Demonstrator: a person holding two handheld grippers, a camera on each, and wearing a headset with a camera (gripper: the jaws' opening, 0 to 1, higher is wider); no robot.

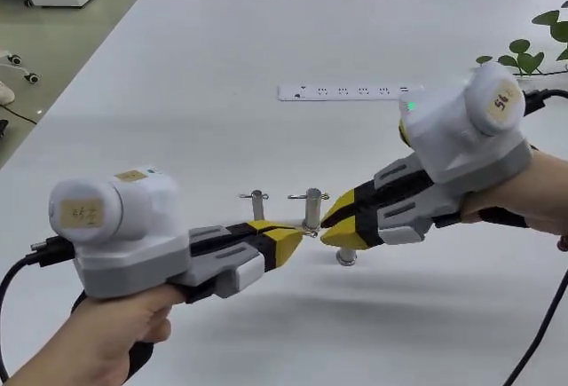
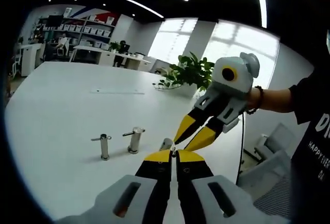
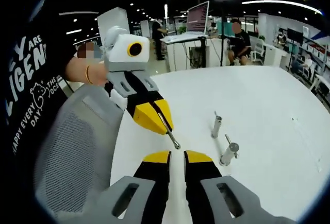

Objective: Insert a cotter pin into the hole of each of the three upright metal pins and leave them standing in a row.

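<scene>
Left tool [image 1: 299,236]: clamped on cotter pin [image 3: 169,130], frame centre. Right tool [image 1: 323,228]: jaws narrowly parted, just beside that pin's tip. Upright metal pins [image 1: 312,208] just above.

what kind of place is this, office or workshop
Probably an open-plan office or lab: a large white table with a power strip on it, a monitor on a desk behind, and a mesh office chair.

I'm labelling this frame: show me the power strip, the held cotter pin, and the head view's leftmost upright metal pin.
power strip [image 1: 351,92], head view, middle of its top face.
cotter pin [image 3: 169,131], right gripper view, middle of its shaft.
leftmost metal pin [image 1: 257,212], head view, lower half of its shaft.
</scene>
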